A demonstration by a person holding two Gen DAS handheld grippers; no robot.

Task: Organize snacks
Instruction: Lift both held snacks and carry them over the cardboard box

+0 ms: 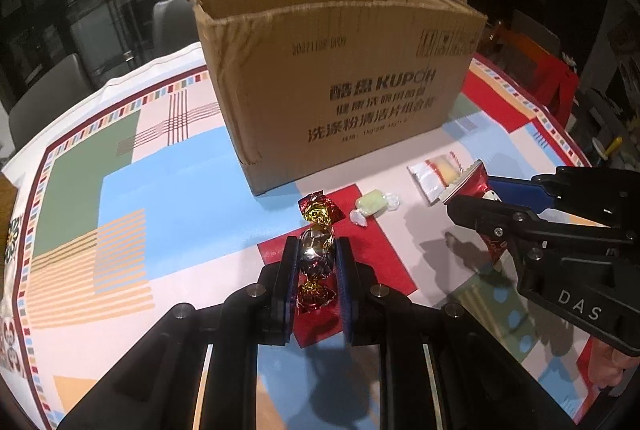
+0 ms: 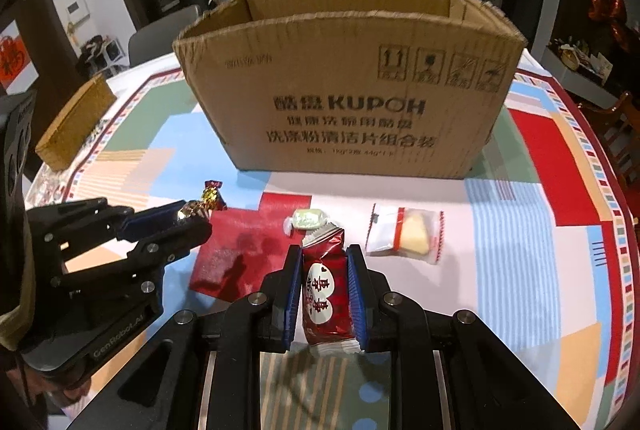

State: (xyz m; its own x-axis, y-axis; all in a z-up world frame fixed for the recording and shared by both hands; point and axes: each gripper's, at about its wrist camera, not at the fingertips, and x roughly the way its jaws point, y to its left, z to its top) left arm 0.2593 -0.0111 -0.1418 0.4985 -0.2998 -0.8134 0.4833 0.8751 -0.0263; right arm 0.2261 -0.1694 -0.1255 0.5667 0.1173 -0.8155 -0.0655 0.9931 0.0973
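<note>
Left wrist view: your left gripper (image 1: 317, 258) is clamped on a foil-twisted candy (image 1: 318, 254), its red and gold ends sticking out near and far of the blue pads.
Right wrist view: your right gripper (image 2: 324, 294) is clamped on a dark red snack packet (image 2: 325, 294) (white heart label facing up).
Cardboard box (image 2: 348, 85): open-topped, standing at the far side of the table, beyond both grippers.
Green wrapped sweet (image 2: 307, 220): lying on the tablecloth (image 2: 540, 270), just beyond your right gripper's tips.
Clear cake packet (image 2: 404, 234): flat on the cloth, right of the green sweet, apart from it.
Flat cardboard piece (image 2: 74, 121): far left edge of the table.
</note>
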